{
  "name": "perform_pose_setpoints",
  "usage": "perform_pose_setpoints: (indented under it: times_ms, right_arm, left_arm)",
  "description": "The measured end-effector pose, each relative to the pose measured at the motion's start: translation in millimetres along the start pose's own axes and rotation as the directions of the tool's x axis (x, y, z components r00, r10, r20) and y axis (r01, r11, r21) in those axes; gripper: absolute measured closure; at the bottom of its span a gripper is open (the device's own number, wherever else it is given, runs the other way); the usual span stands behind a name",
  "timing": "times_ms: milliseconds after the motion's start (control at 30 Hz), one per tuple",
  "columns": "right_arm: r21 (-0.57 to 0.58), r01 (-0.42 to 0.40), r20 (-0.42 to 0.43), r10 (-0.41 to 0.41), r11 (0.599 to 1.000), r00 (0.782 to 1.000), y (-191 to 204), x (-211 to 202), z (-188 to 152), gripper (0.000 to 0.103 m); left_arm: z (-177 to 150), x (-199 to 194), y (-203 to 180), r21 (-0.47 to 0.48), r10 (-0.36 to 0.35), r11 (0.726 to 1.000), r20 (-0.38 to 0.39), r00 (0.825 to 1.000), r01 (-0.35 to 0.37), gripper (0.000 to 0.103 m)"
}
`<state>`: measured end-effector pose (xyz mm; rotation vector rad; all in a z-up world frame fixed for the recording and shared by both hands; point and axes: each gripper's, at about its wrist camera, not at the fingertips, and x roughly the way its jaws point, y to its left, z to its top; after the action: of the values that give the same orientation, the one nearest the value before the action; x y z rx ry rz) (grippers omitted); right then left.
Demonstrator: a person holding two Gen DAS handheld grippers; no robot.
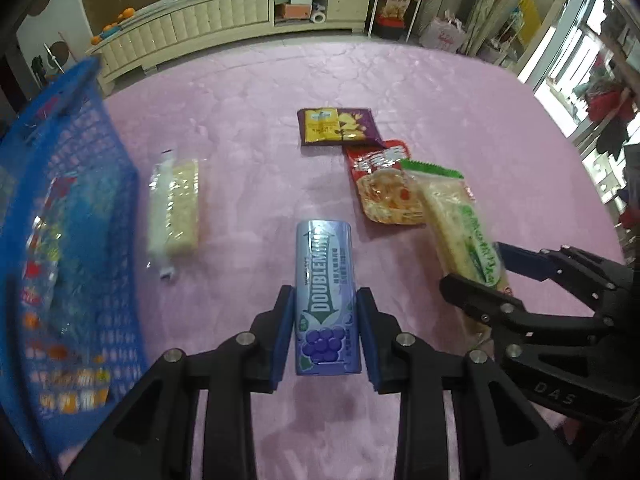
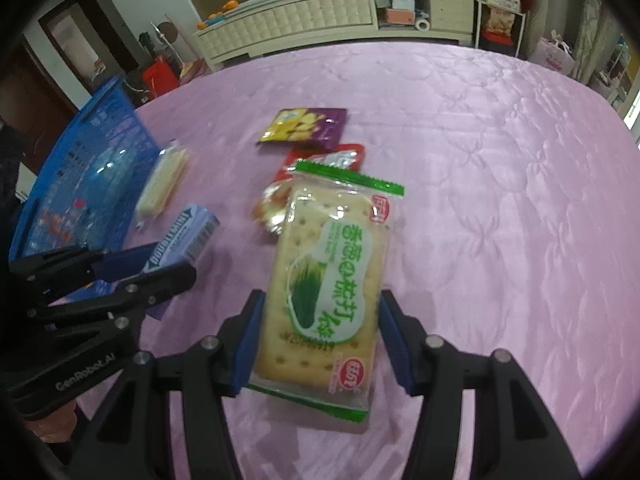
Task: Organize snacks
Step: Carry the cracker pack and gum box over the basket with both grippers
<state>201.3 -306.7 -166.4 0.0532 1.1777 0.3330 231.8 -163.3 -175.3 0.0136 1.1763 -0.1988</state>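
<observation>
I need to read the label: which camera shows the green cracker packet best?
The right wrist view: the green cracker packet faces the camera, between the right gripper's pads. The left wrist view shows the packet only obliquely at the edge, partly hidden by that gripper.

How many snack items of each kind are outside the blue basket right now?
Cracker packs: 2, green-trimmed cracker pack in the right gripper, clear cracker pack on the pink cloth.
Gum boxes: 1, Doublemint box in the left gripper.
Flat pouches: 2, purple-yellow pouch, red pouch.
Total: 5
</observation>
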Motion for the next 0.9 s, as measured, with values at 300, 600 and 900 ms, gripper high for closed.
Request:
perform_pose_setpoints:
  times_ms: [300,600,900]
  right_arm:
    - [-0.056,0.012,0.087,-0.008,0.998,0.996,44,-68,-4,0.043]
    - [-0.121,0.004,0.153,0.014,0.993,0.988,103,-106,11,0.043]
    - [-0.185,-0.062,0.211,0.101,0.981,0.972,169,-118,29,0.043]
  left_arm:
    - [-16,-73,21,-0.024,-0.011,1.0,0.129,0.992,0.015,0.074]
    - [-34,-153,61,-0.036,-0.003,0.999,0.276,0.961,0.013,0.074]
    - [-45,-200,134,-0.077,0.083,0.995,0.305,0.949,-0.062,0.074]
